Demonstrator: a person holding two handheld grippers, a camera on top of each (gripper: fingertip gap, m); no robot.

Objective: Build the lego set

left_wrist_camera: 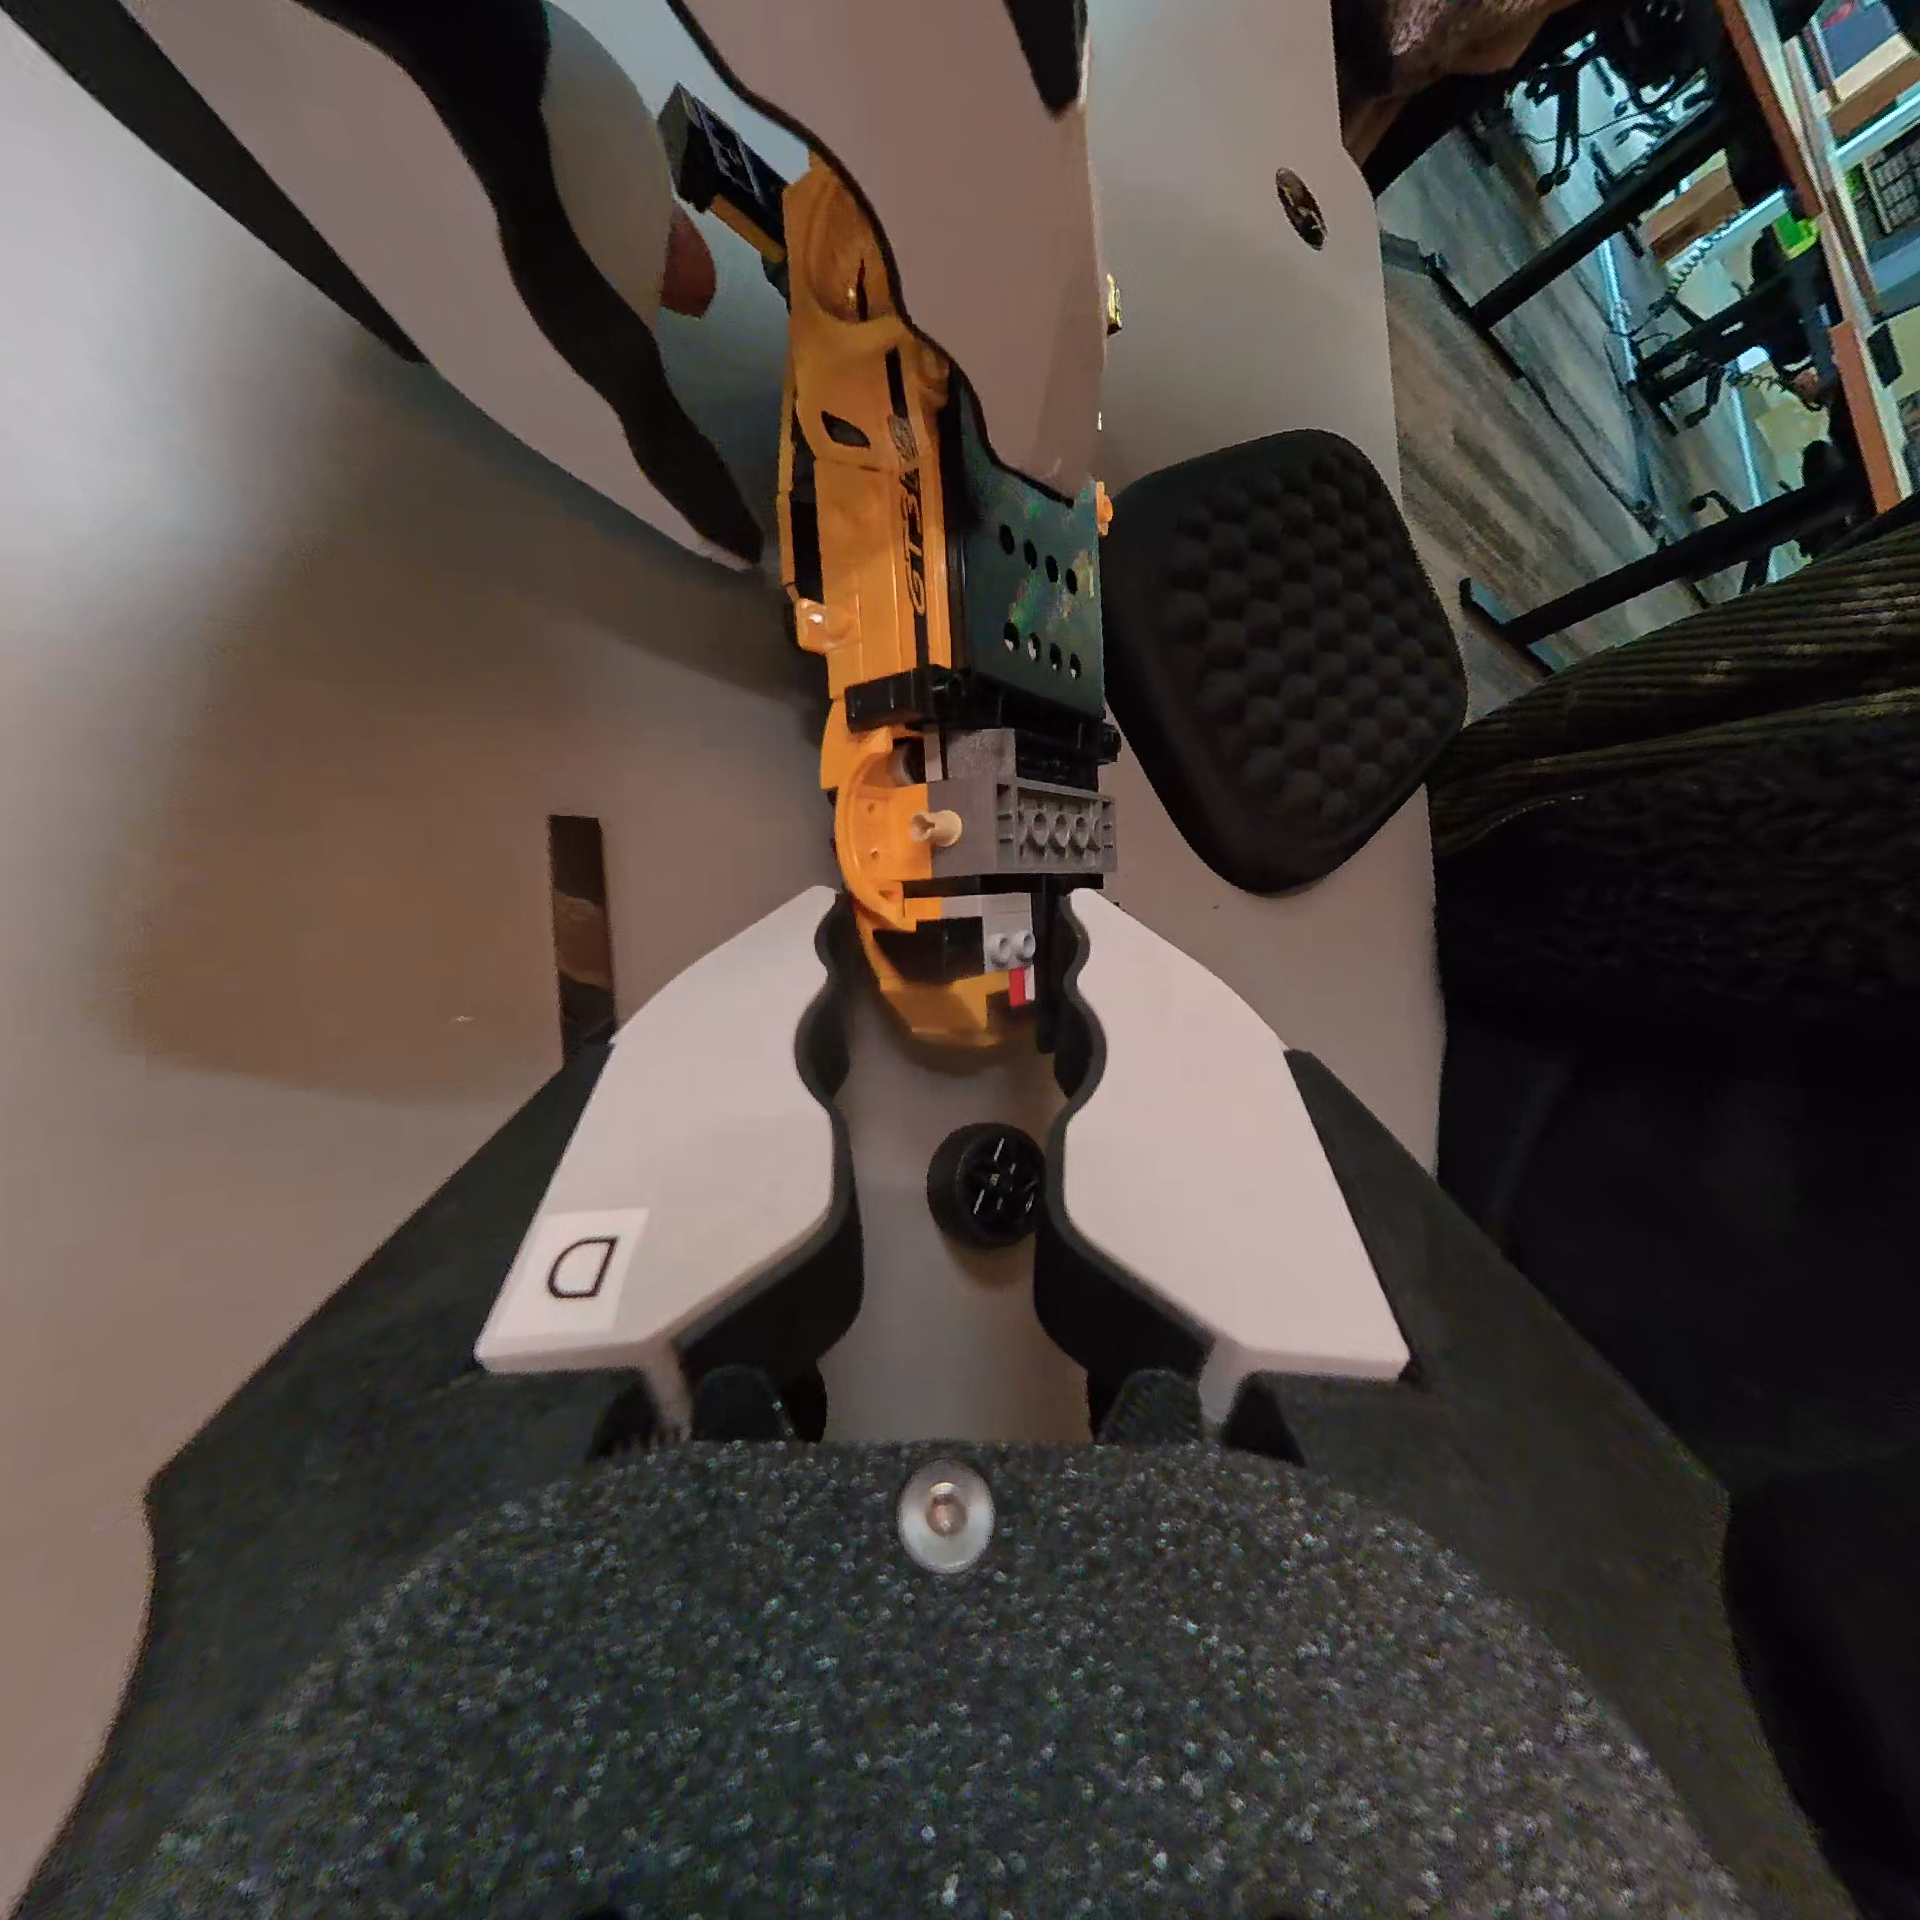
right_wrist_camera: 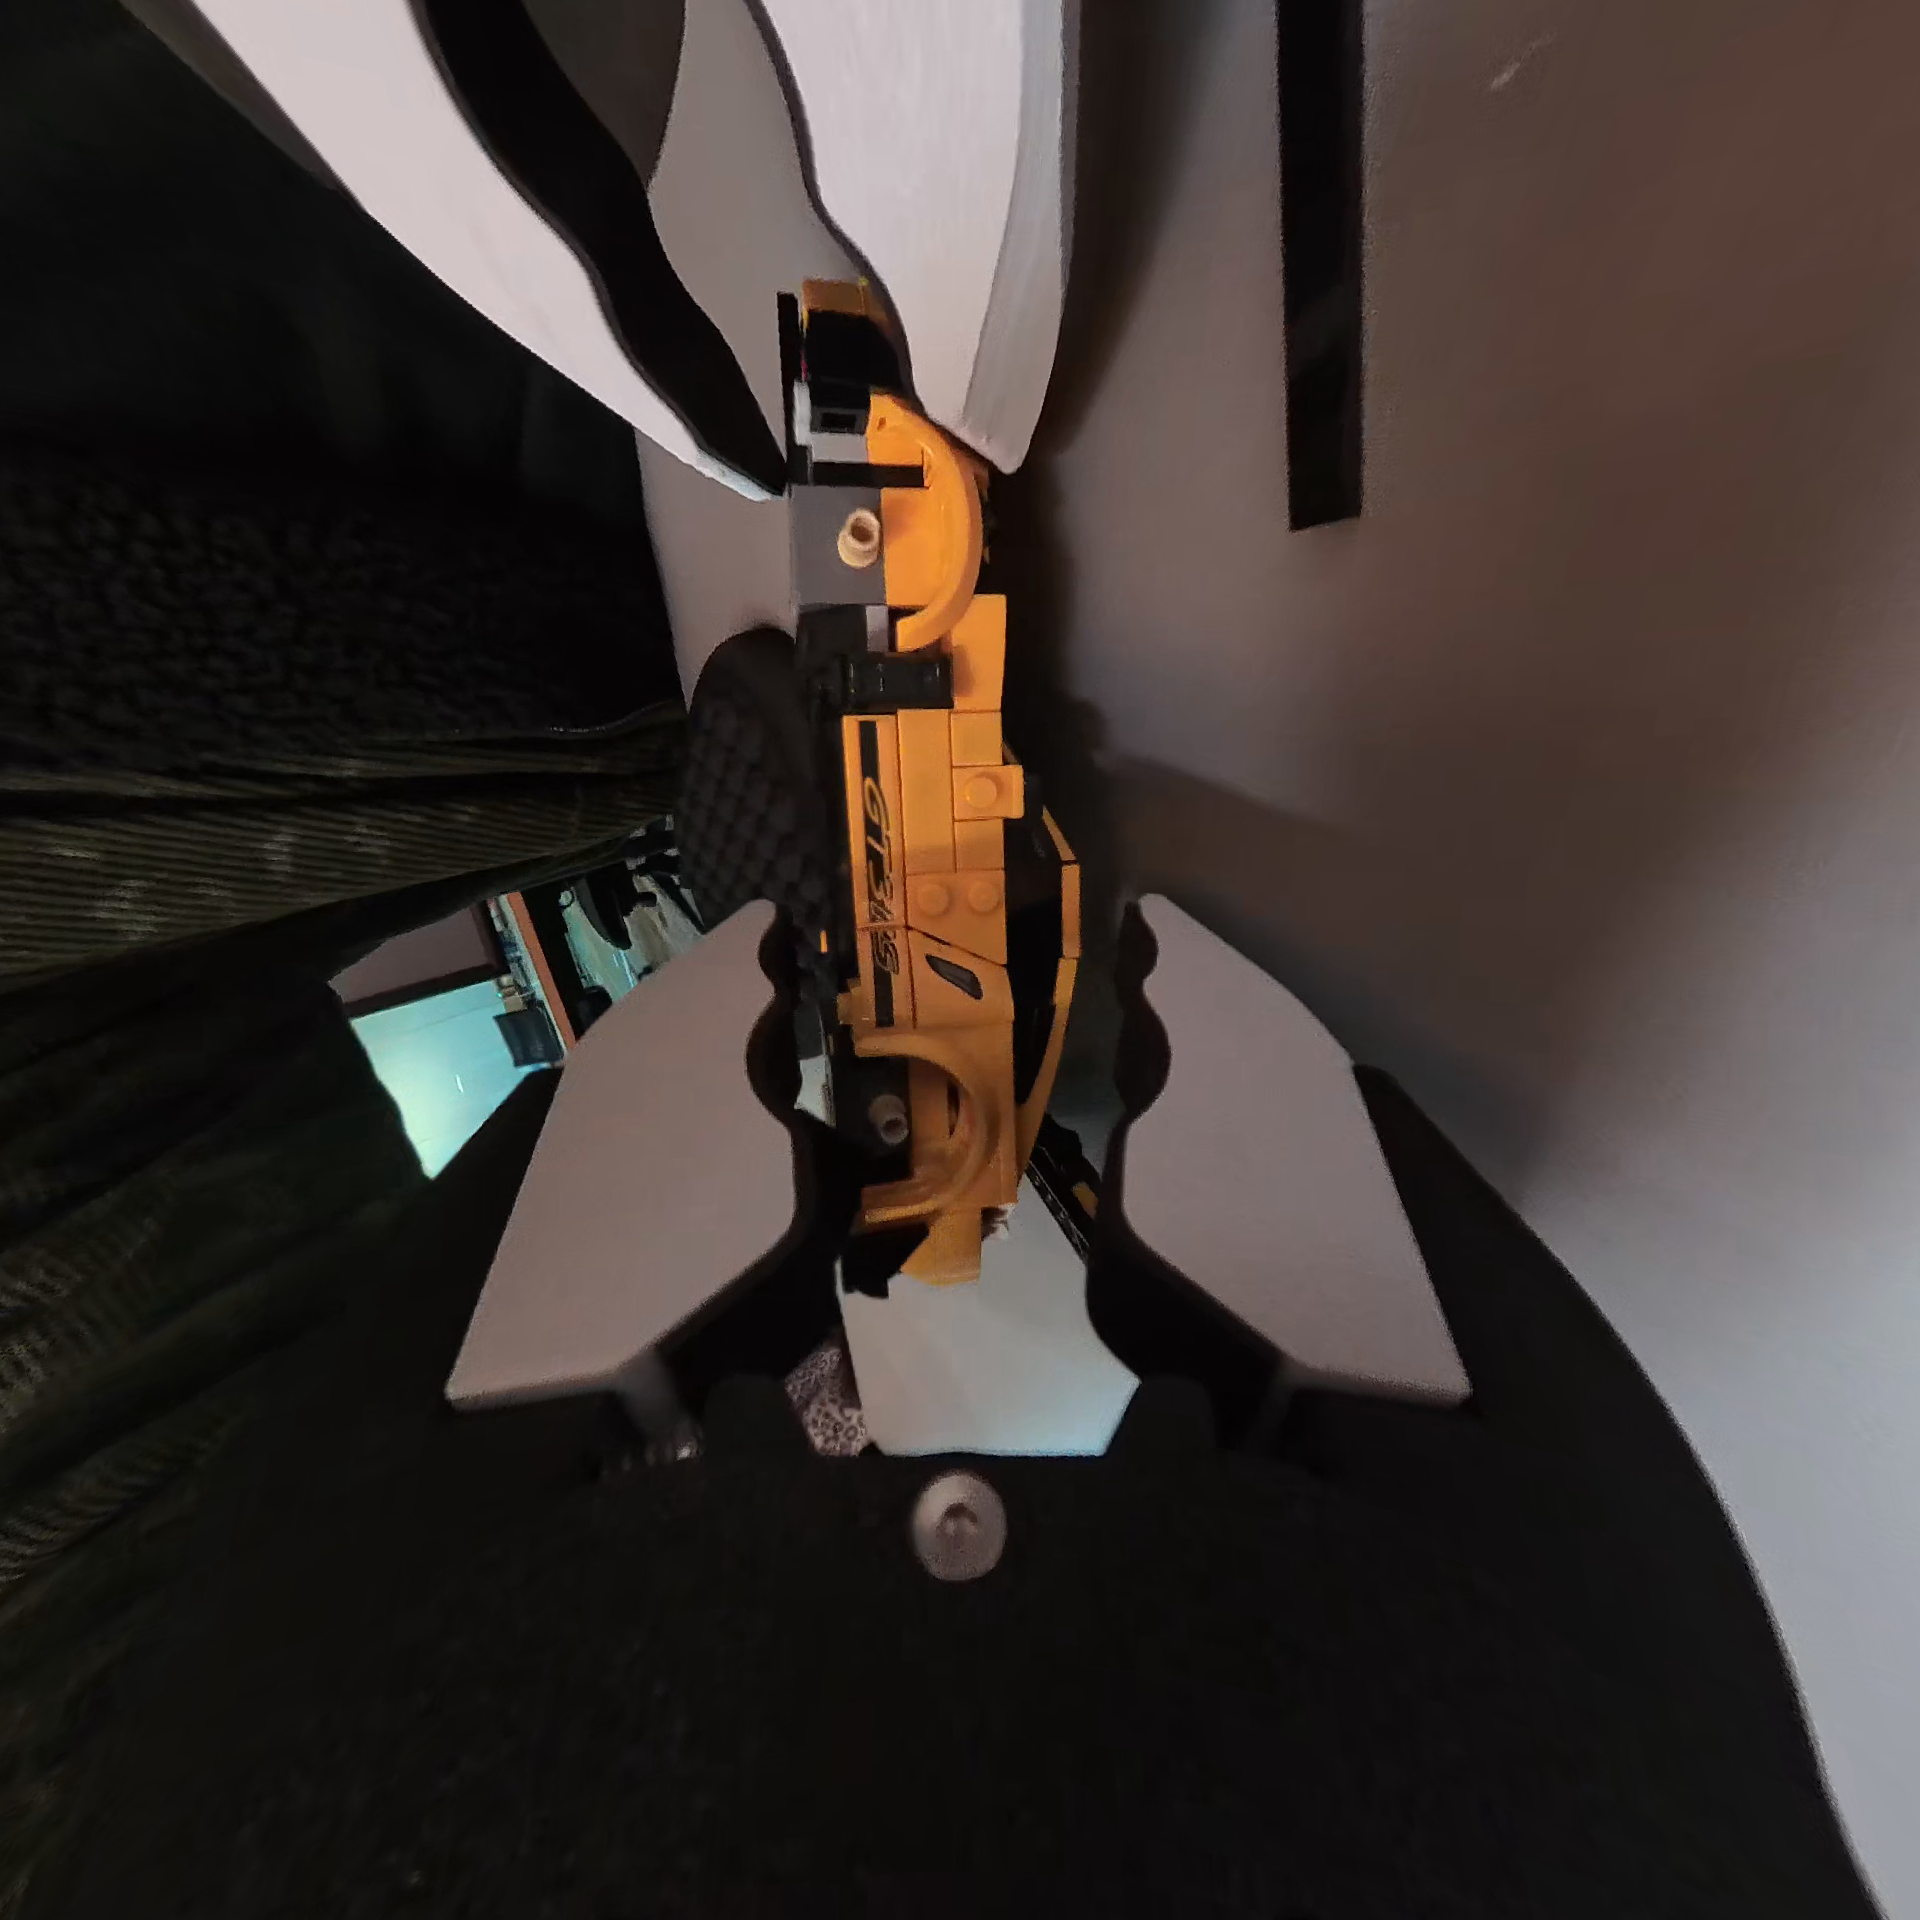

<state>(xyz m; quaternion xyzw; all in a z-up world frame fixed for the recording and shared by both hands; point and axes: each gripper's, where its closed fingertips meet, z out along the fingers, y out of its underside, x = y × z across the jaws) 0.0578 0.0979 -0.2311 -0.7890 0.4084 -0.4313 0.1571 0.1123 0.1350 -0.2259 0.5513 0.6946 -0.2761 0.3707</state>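
Note:
An orange and black lego car (left_wrist_camera: 883, 540) is held on its side above the grey table (left_wrist_camera: 312, 644), with no wheels on it. Its tan axle pin (left_wrist_camera: 933, 826) faces the camera. My left gripper (left_wrist_camera: 951, 935) is shut on one end of the car. My right gripper (left_wrist_camera: 904, 520) closes on the other end. In the right wrist view the car (right_wrist_camera: 935, 831) runs from my right gripper (right_wrist_camera: 951, 925) up to the left gripper (right_wrist_camera: 888, 476). A loose black wheel (left_wrist_camera: 985, 1184) lies flat on the table between my left fingers.
A black textured pad (left_wrist_camera: 1278, 665) lies at the table's edge beside the car, and also shows in the right wrist view (right_wrist_camera: 748, 779). A black strip (left_wrist_camera: 577, 935) sits on the table. Dark ribbed fabric (left_wrist_camera: 1662, 831) lies beyond the edge. The gap from one gripper's tips to the other's is roughly 7 centimetres.

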